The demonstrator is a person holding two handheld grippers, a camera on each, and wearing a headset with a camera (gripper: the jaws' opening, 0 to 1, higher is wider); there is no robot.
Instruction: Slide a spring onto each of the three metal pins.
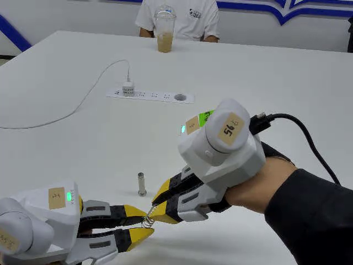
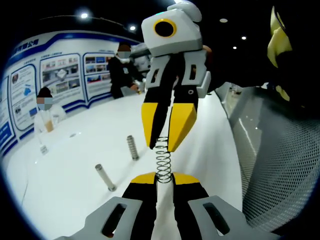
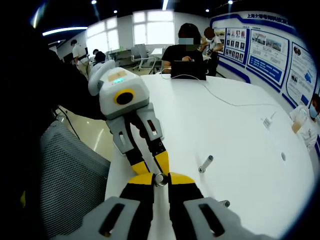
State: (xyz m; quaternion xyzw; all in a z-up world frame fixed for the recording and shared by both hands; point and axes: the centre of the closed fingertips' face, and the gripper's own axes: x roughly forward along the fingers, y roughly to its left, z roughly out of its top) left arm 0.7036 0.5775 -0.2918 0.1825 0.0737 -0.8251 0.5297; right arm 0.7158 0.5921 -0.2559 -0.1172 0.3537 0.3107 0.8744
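The white table (image 1: 231, 83) spreads wide behind the spring (image 1: 148, 221), which is held just above the table's near part. Far beyond the spring a person in a white shirt (image 1: 179, 16) sits at the table, cut off at the chest by the top of the frame. In the left gripper view a mesh chair back (image 2: 280, 170) stands to the right of the spring.

The right gripper (image 1: 154, 210), carried by a sleeved hand (image 1: 256, 187), reaches the spring from the right and pinches one end. The left gripper (image 1: 144, 225) meets it from the left, yellow tips closed on the other end. Both ends of the coil are buried between the tips, so only the middle turns can be seen.

A power strip (image 1: 160, 96) with a plug and cable lies well behind the spring, and a cup of pale drink (image 1: 165, 30) stands farther off still. Just behind the spring an upright pin (image 1: 142, 184) stands bare. In the left gripper view, left of the spring, a second pin (image 2: 132, 147) looks ribbed, perhaps coiled, but is too small to be sure. In the right gripper view a pin stub (image 3: 225, 203) right of the spring is half cut off by the gripper's own body.
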